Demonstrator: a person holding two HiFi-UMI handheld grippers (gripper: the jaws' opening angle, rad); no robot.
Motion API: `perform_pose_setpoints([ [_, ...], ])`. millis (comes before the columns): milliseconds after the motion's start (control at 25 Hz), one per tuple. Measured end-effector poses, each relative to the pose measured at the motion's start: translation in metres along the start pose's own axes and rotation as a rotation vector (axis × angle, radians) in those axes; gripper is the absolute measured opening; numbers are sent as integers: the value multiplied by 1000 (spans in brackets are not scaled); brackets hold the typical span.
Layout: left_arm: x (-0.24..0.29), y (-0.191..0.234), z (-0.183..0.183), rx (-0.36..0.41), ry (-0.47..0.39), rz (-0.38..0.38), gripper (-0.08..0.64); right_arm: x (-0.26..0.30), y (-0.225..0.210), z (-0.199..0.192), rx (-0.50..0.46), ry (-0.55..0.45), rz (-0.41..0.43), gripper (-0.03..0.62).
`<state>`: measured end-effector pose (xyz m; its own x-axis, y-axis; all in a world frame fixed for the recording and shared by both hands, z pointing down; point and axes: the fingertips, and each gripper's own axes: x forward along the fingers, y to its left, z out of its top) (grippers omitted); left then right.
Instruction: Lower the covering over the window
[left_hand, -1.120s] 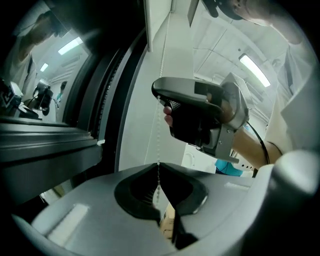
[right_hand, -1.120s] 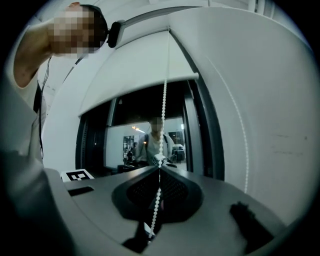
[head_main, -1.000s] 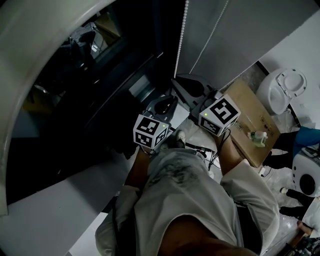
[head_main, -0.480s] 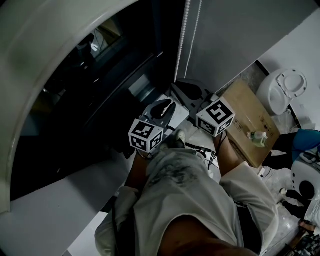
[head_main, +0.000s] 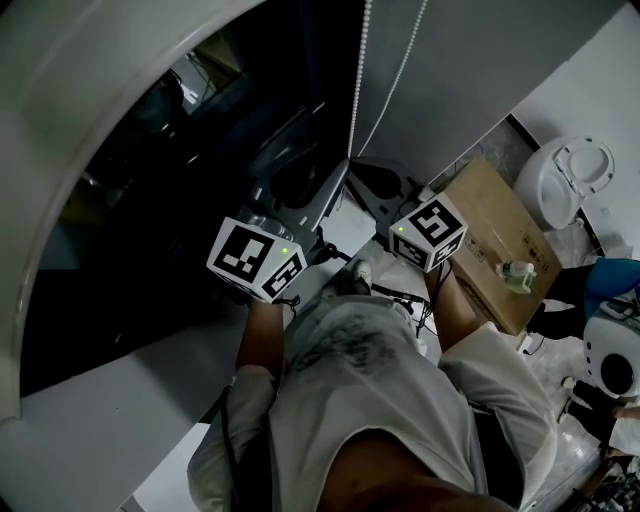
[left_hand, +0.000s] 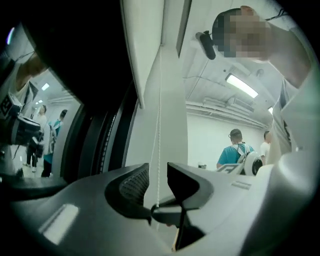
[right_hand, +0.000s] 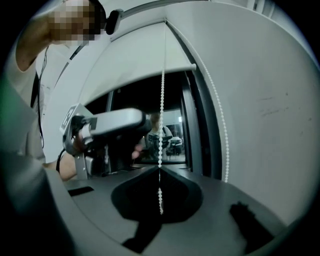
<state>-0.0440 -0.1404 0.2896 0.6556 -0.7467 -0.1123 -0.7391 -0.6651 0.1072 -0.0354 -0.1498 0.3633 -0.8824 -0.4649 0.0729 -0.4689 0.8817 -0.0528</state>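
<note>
A white bead chain (head_main: 358, 80) hangs in a loop beside the dark window (head_main: 170, 190). The pale roller blind (right_hand: 135, 65) covers the window's top, its bottom rail (right_hand: 150, 76) partway down. My right gripper (right_hand: 160, 169) is shut on the front strand of the chain (right_hand: 161, 115); the head view shows it (head_main: 372, 182) low beside the chain. My left gripper (head_main: 305, 190) is higher, to its left. Its jaws have just been opening, and in the left gripper view they (left_hand: 158, 179) stand apart with the chain (left_hand: 159, 125) hanging free between the pads.
A cardboard box (head_main: 500, 250) lies on the floor at the right, with a white round fixture (head_main: 572, 178) behind it. The grey wall (head_main: 480, 60) rises right of the chain. People (left_hand: 235, 150) stand in the room behind.
My left gripper has let go of the chain, opened its jaws and risen along the chain. The right gripper has stayed in place, still shut on the chain.
</note>
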Motion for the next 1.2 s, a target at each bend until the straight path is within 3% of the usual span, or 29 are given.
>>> perform_pose_setpoints([
  [400,36,-2,54,84,-69,-30,109,5,9,-1,-10,6,17,18],
  [480,38,-2,57,107,-77,-15,24,7,11,-4,-15,19,17,18],
  [640,38,-3,57,109,-78,-20,17,7,10,-14,0,31,12,18],
  [800,38,1,43,120,-37,-1,14,9,12,-28,-4,72,9,18],
  [1200,34,10,-22,45,60,15,14,8,12,-88,62,179,-9,18],
])
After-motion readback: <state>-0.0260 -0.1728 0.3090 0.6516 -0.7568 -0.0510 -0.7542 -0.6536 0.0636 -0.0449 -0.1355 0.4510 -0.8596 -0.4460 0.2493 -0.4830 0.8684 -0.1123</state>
